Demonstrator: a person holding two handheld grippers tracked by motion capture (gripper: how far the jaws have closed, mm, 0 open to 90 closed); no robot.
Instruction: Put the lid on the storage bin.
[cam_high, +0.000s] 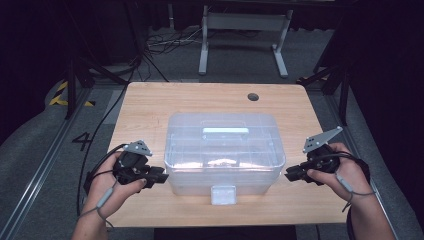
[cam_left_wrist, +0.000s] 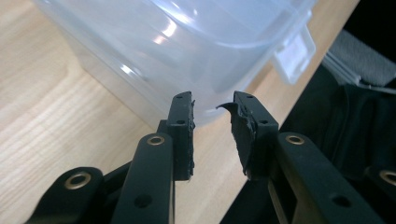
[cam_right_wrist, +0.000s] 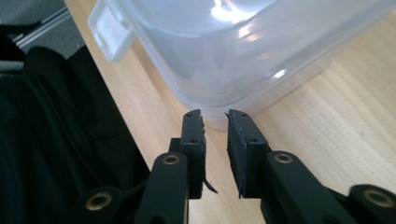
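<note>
Clear lidded plastic storage box (cam_high: 225, 150), upright, latched, mid-table

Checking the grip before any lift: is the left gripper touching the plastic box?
Cannot tell. In the left gripper view the left gripper has open jaws at the box corner, with no plain gap or contact.

The high view looks forward and down from above the near edge of the light wooden table (cam_high: 150, 107), taking in all of it. The 2 gripper views sit low and close, facing inward at opposite near corners of the clear lidded plastic box (cam_high: 223, 150) (cam_left_wrist: 154, 51) (cam_right_wrist: 261, 51), which all 3 views share.
</note>
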